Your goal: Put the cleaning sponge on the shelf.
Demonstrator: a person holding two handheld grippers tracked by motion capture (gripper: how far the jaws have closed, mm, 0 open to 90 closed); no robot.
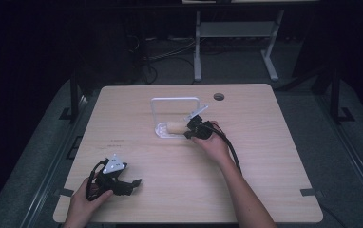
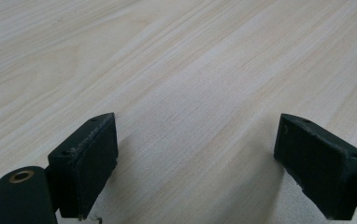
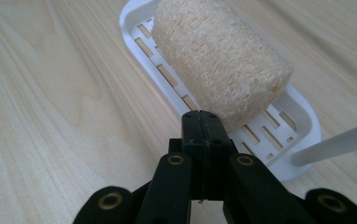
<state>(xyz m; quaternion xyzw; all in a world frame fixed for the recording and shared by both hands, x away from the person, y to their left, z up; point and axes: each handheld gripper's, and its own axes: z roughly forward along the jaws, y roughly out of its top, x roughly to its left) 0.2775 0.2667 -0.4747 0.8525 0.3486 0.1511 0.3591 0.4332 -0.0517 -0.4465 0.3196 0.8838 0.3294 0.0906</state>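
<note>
Right gripper (image 3: pixel 200 116): jaws pressed together with nothing between, tips just at the near end of the loofah (image 3: pixel 218 60), on a white slotted tray (image 3: pixel 303 126). In the high view, tray (image 1: pixel 162 130) near the middle of the table (image 1: pixel 265 156), with a white wire frame (image 1: pixel 175 100) rising behind. Left gripper (image 1: pixel 131 184): jaws spread wide, low over bare wood at the near left corner, well apart from the tray.
</note>
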